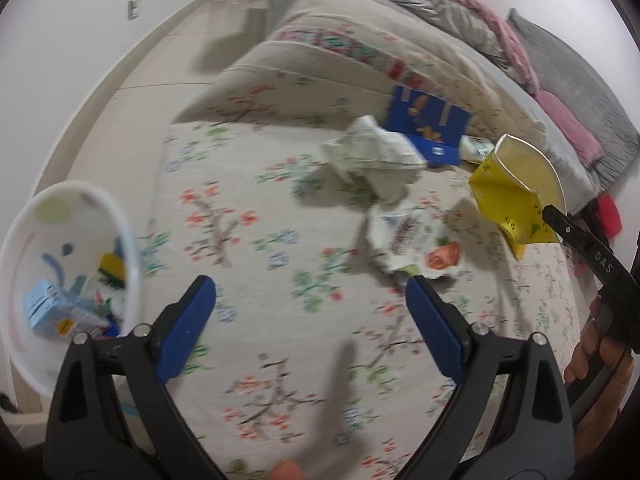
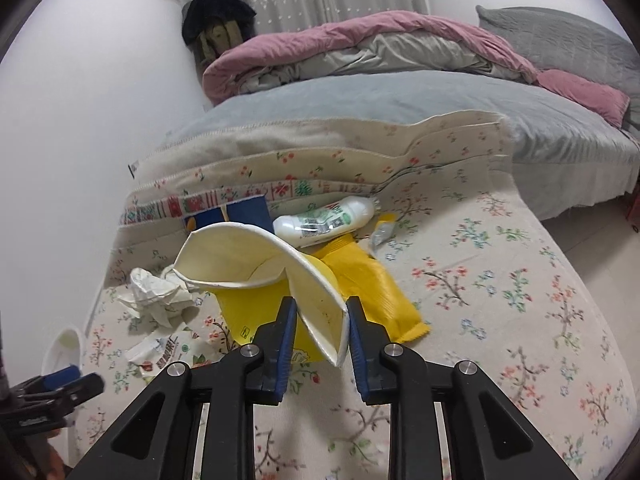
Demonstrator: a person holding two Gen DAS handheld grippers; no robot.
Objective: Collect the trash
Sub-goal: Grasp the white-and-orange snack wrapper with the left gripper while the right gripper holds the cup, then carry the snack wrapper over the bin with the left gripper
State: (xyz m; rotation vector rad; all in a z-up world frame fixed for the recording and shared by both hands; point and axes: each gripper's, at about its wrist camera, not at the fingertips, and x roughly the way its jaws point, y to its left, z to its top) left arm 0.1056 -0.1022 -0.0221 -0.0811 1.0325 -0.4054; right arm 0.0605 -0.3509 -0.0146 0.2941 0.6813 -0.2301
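Yellow crushed cup (image 2: 256, 276) pinched in right claw (image 2: 320, 316); left claw (image 1: 310, 300) wide, empty

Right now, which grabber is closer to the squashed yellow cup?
Right. The right gripper is pinching the squashed yellow cup by its rim. The left gripper hangs open above the flowery bedspread, off to the cup's side, touching nothing.

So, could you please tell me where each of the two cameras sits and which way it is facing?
Left wrist: on the left gripper, angled down at the floral bed cover and white bin; own jaws wide open, a hand at right.
Right wrist: on the right gripper, facing the bedding; own jaws closed on a crushed yellow cup.
Shared: the cup, crumpled tissue, blue packet.
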